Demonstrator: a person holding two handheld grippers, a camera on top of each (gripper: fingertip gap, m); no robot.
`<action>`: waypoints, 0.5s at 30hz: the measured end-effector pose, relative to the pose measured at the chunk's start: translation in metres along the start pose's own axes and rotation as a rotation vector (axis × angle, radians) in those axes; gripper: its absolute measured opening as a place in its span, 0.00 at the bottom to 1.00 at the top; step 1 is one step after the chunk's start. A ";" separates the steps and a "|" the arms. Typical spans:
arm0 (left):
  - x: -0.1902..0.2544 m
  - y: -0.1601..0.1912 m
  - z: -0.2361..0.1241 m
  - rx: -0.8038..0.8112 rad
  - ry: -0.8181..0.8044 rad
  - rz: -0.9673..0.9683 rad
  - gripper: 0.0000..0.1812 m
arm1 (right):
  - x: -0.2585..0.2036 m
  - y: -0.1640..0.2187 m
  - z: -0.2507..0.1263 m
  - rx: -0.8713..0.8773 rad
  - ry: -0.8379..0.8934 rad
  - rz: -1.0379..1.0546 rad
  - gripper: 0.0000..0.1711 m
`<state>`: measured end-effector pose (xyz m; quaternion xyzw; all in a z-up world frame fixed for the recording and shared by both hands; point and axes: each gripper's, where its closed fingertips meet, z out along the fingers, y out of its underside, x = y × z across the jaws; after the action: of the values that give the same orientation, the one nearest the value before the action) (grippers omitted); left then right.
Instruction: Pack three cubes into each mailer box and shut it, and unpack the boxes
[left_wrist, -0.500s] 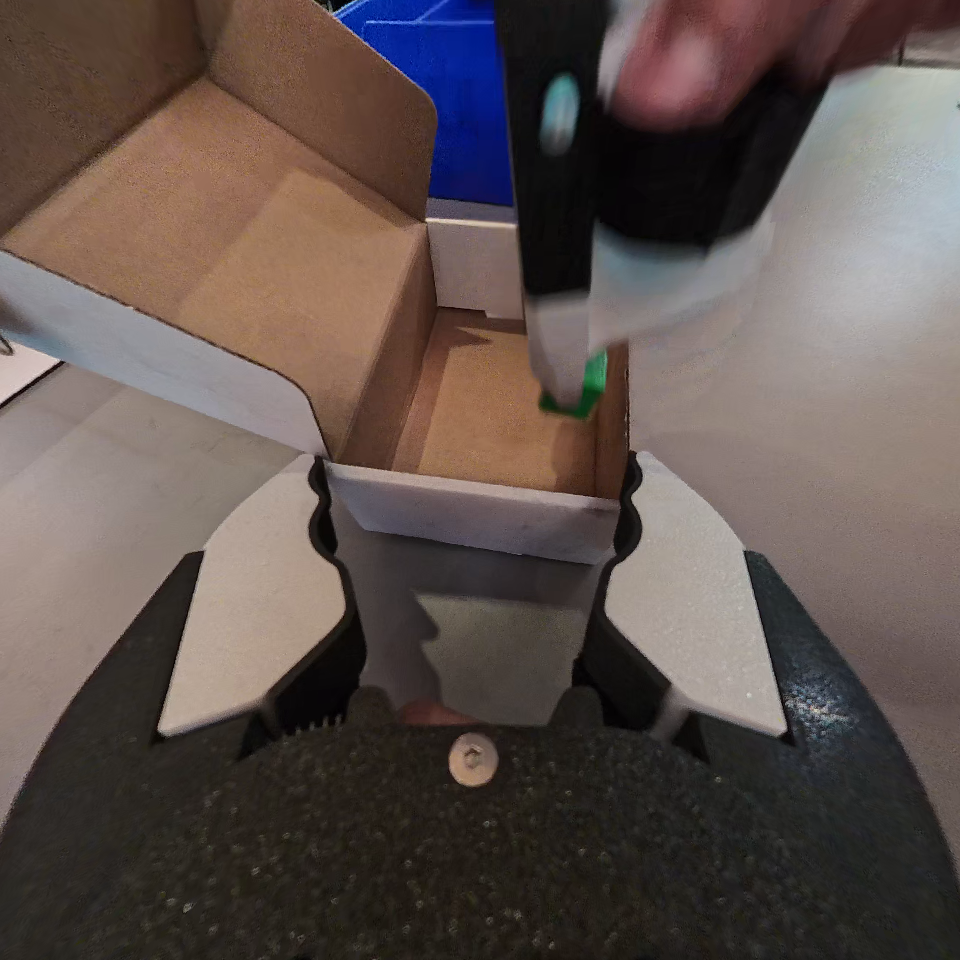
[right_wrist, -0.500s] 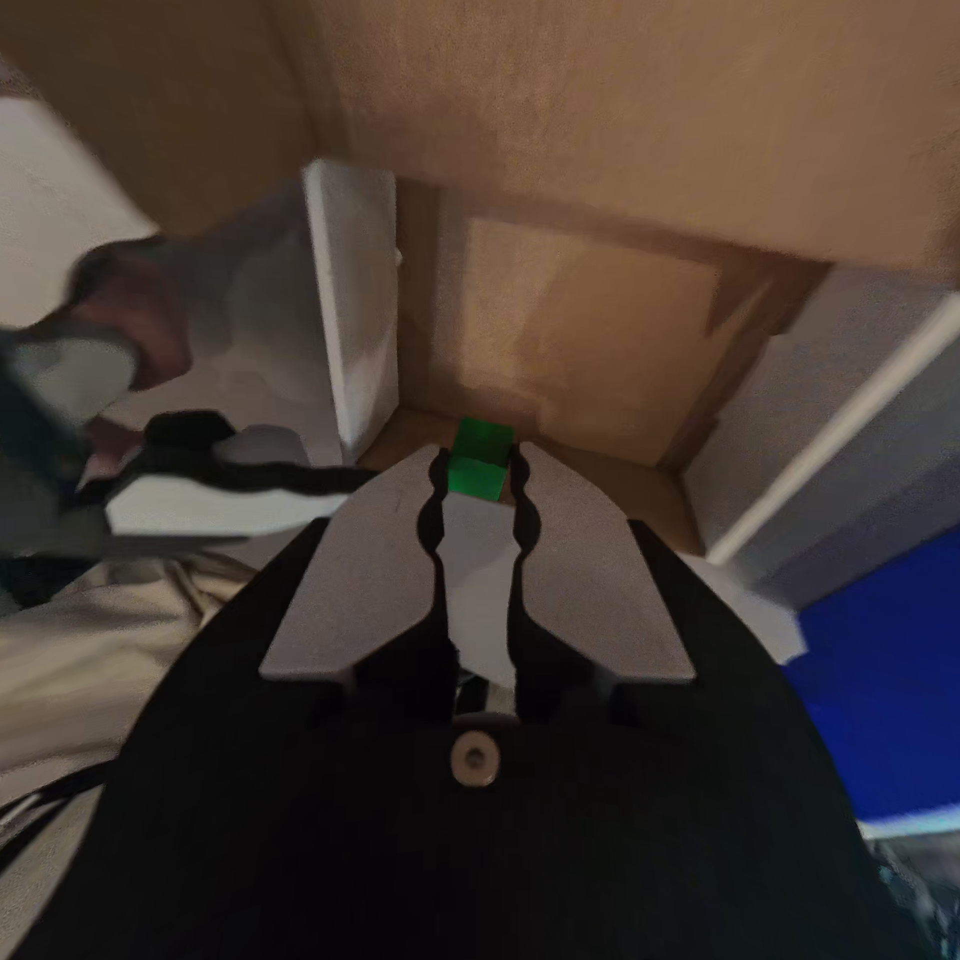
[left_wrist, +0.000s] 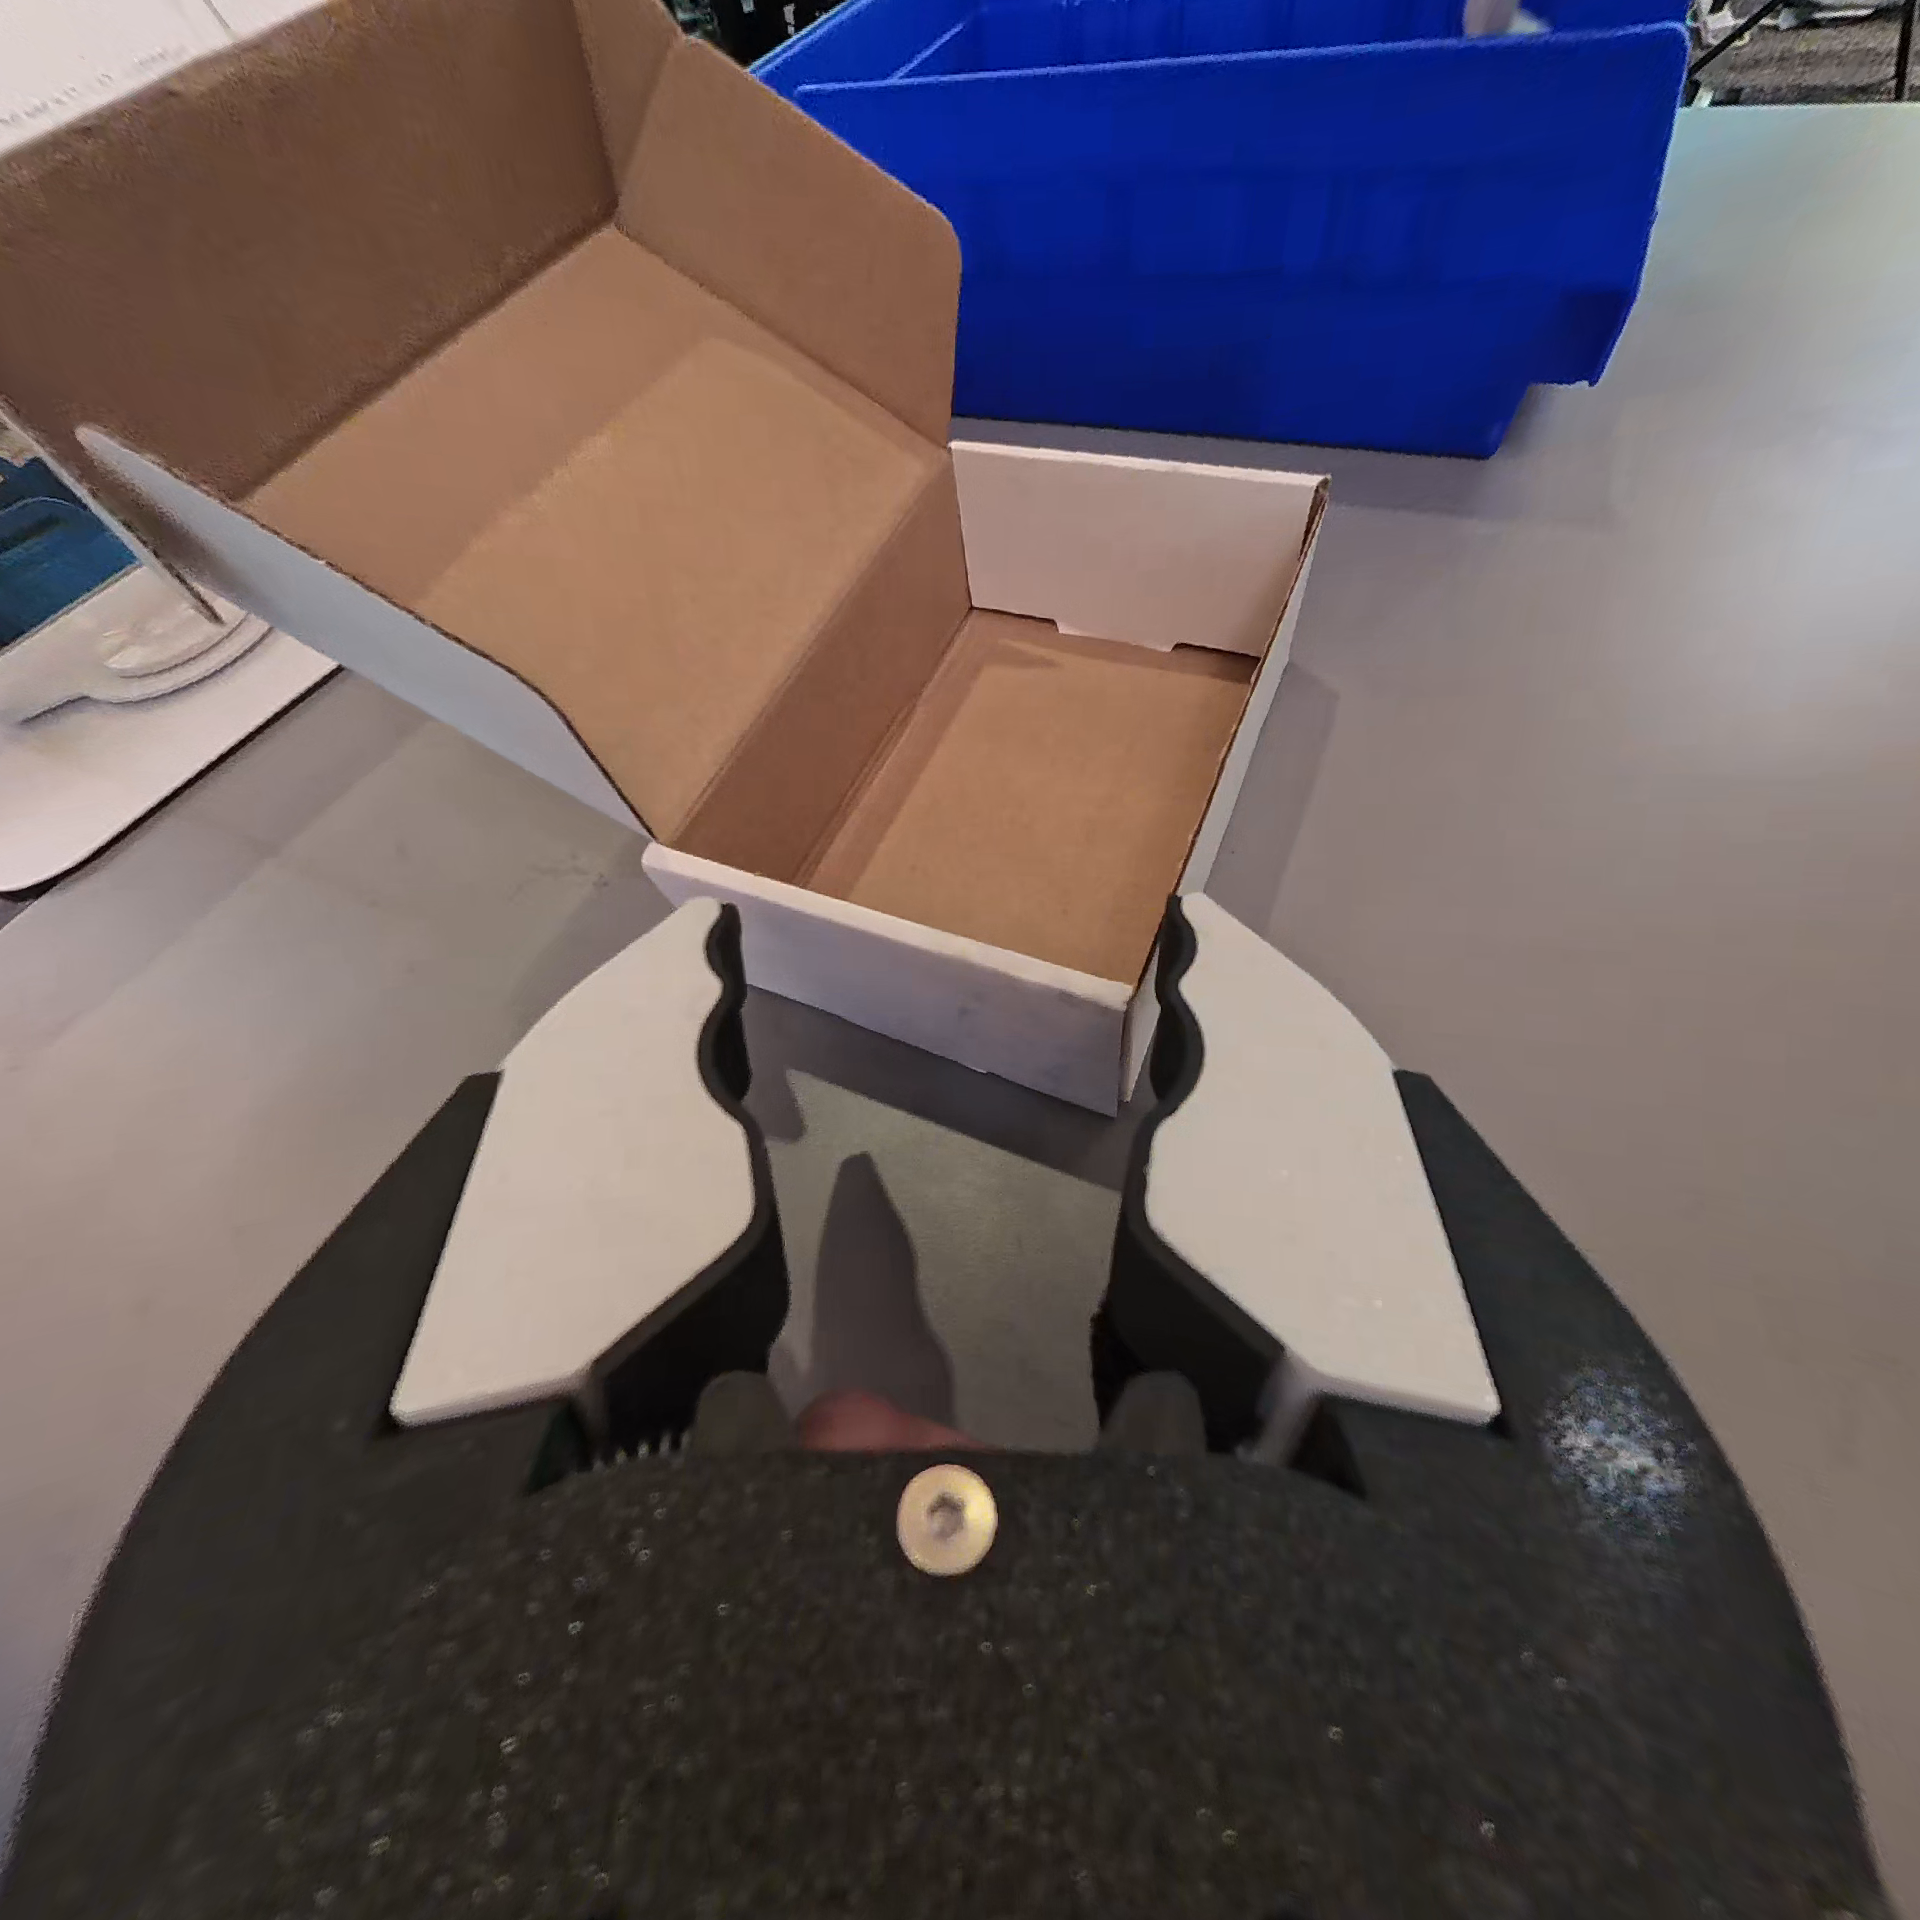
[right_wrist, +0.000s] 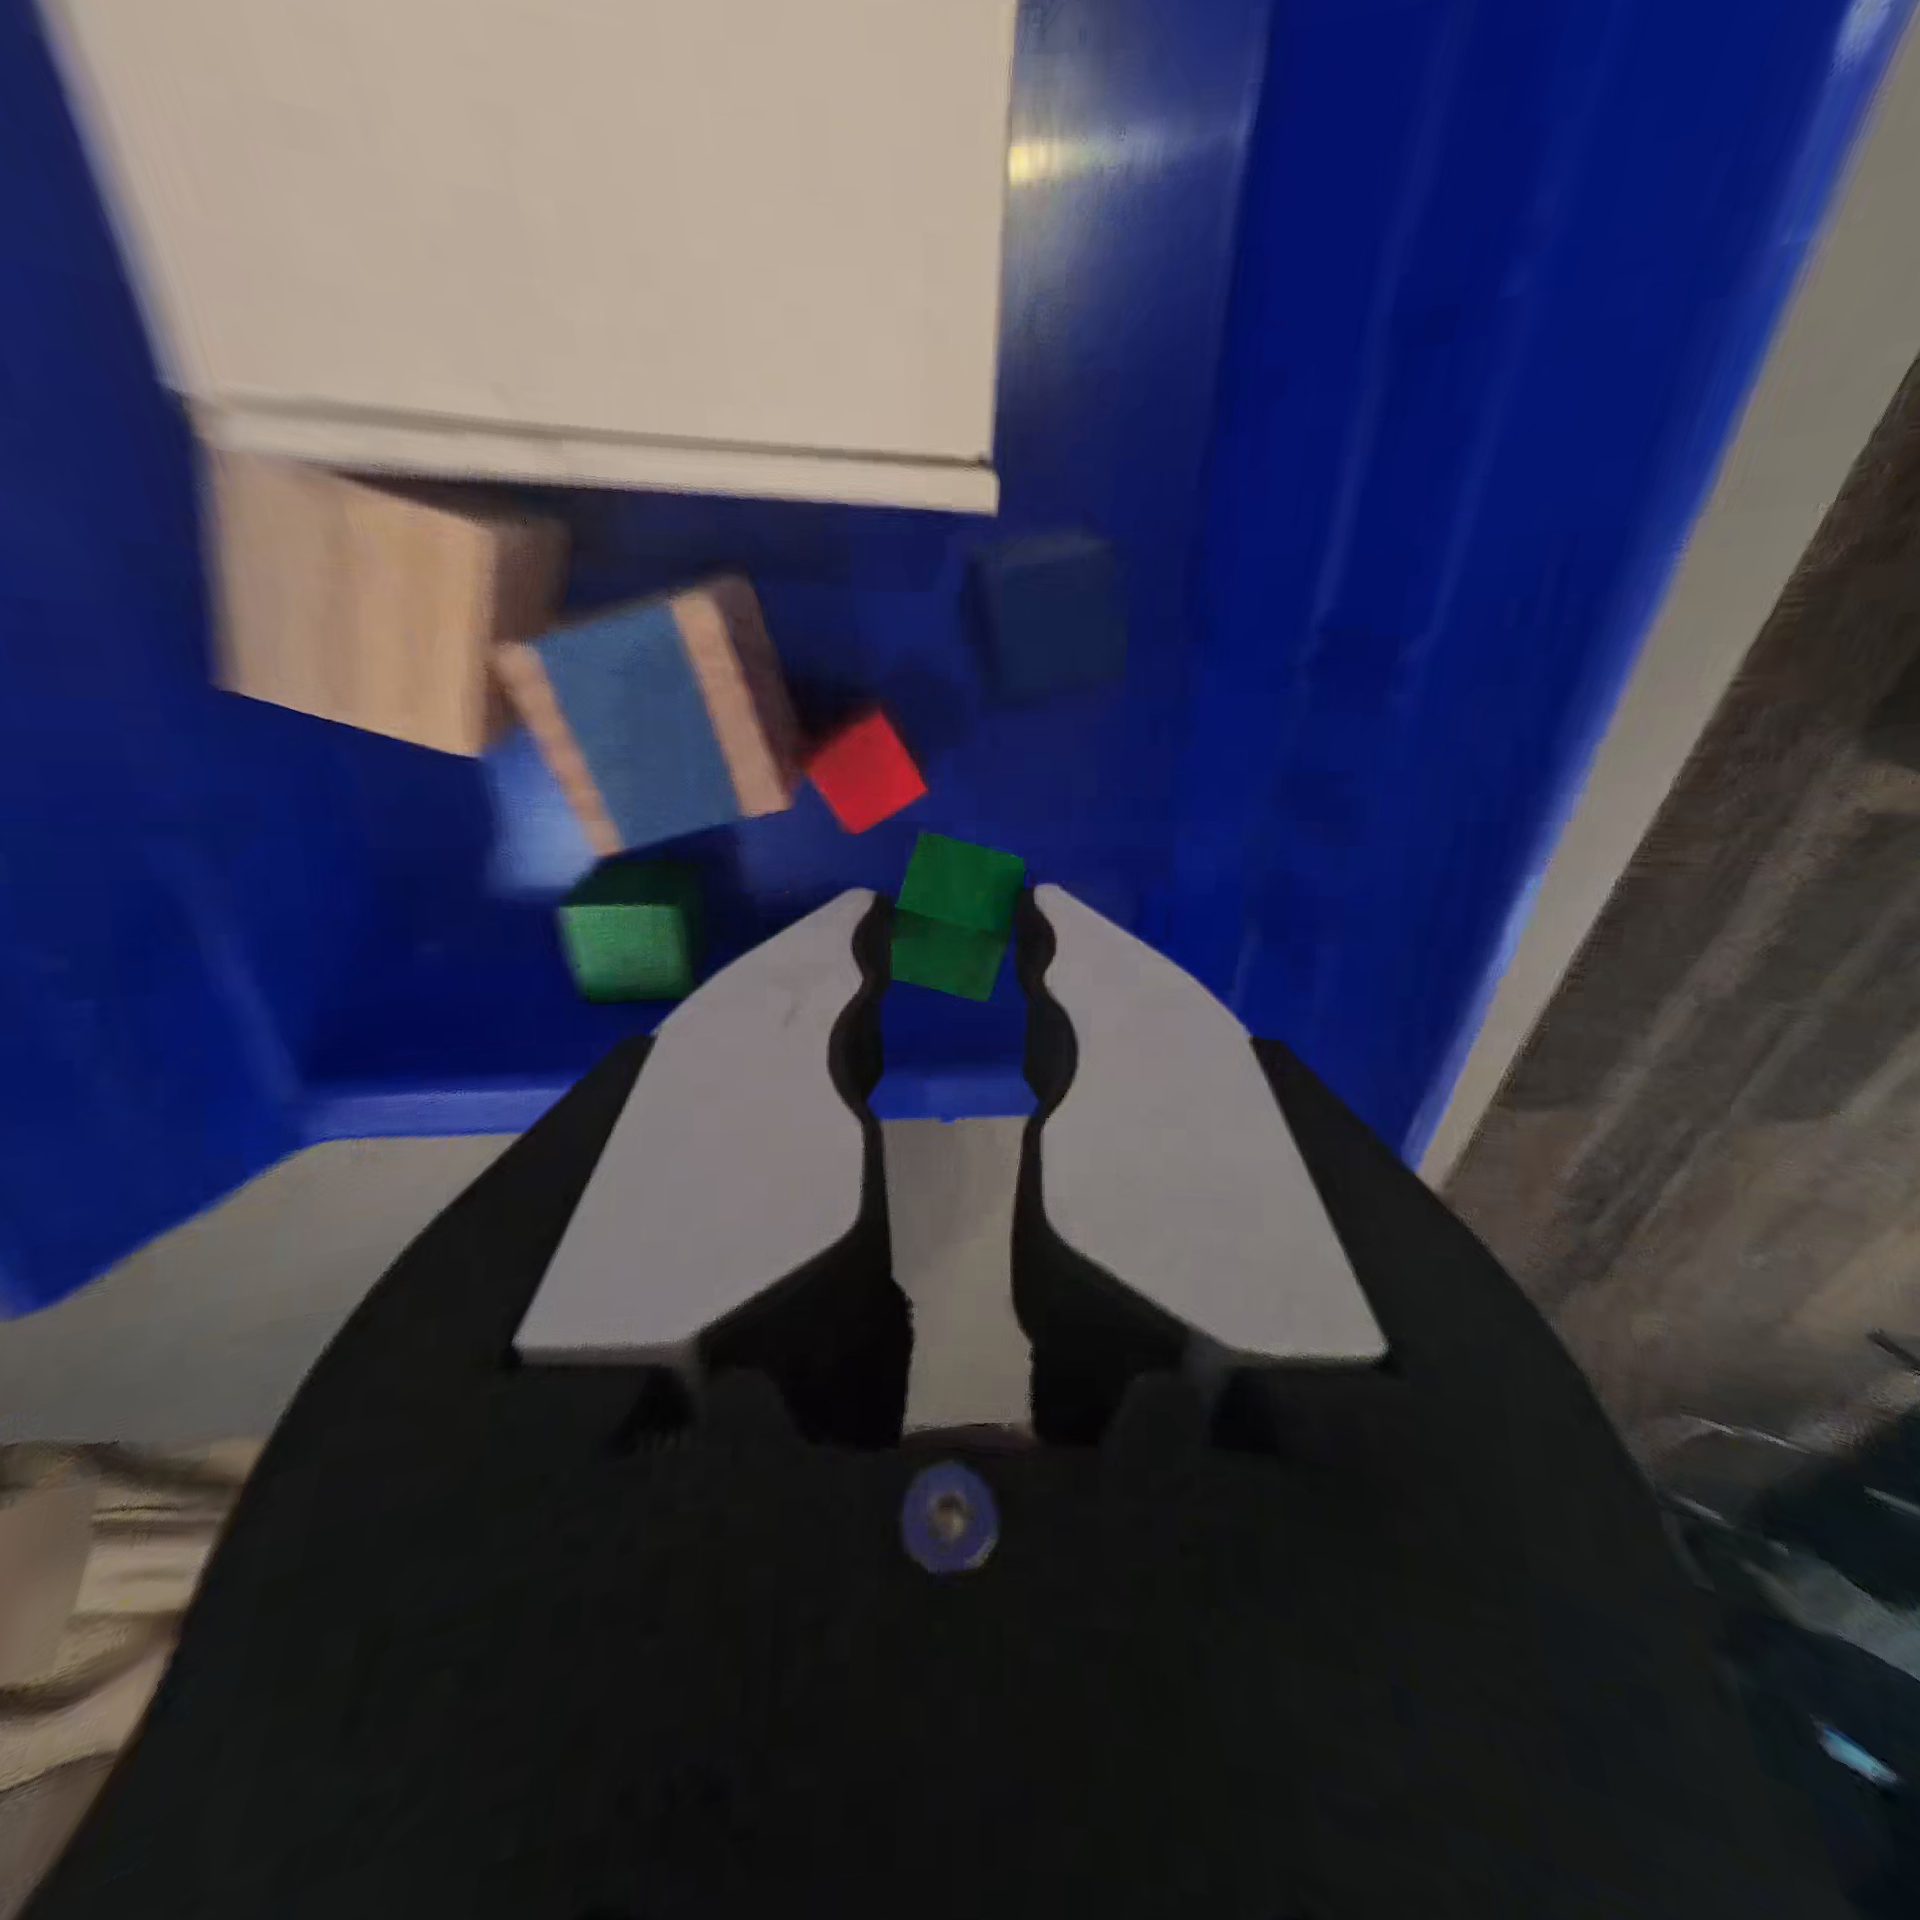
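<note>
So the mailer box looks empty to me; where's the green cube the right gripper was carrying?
In the right wrist view, the green cube sits between the right gripper fingertips, over the blue bin, near a red cube and another green cube.

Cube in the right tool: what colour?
Green cube, clearest in the right wrist view.

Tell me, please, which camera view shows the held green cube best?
The right wrist view. There the green cube sits between the tips of the right gripper above the blue bin, slightly blurred but whole. The left wrist view shows no cube, only the open box, the bin from outside, and the open left gripper.
</note>
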<state>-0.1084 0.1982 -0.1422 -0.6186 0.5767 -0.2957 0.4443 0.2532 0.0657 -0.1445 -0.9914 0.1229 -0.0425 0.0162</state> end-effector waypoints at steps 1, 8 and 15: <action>0.000 0.000 0.000 0.001 0.003 -0.002 0.41 | 0.009 0.004 0.011 -0.043 0.073 -0.059 0.13; -0.002 0.002 0.001 0.000 0.025 -0.047 0.41 | 0.019 0.001 0.049 -0.128 0.213 -0.195 0.13; -0.004 0.002 -0.001 -0.007 0.032 -0.072 0.40 | 0.002 -0.018 -0.020 0.228 0.193 -0.141 0.27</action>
<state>-0.1107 0.2016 -0.1432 -0.6357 0.5621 -0.3192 0.4219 0.2574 0.0825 -0.1237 -0.9806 0.0482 -0.1524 0.1137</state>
